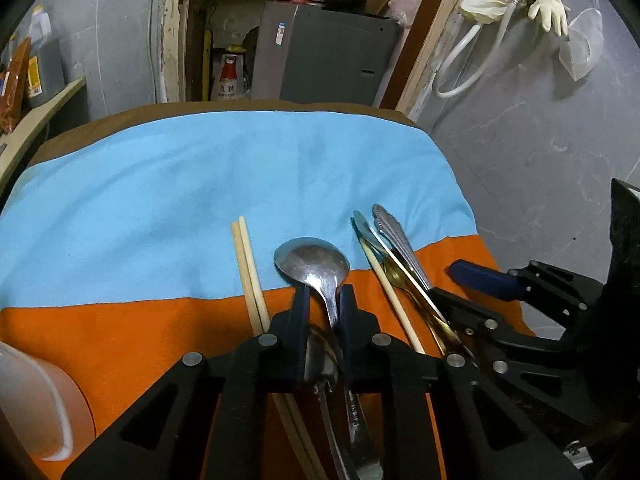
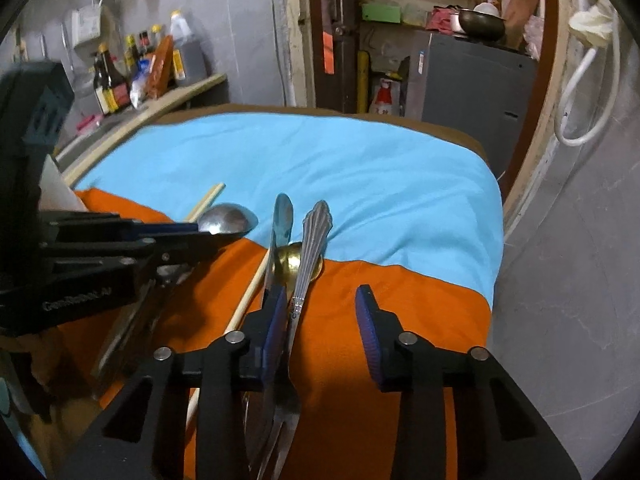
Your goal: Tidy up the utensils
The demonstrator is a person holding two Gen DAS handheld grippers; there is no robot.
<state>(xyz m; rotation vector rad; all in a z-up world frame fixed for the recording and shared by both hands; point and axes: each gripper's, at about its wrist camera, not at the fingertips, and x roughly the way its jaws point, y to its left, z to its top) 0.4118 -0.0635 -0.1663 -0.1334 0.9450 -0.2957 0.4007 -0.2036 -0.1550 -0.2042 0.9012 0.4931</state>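
Ahead of both grippers, the blue cloth lies bare out to its far edge, while the orange cloth drops off the table's side just right of the right gripper.

Counted: two pale chopsticks lying as a pair left of the left gripper, one more single chopstick to its right, one large steel spoon, a gold spoon, and two slim steel handles.

The left gripper's pads are clamped on the large spoon's neck, bowl pointing straight away.

The right gripper's jaws stand apart; the ornate handle touches only its left pad, its long axis running away.
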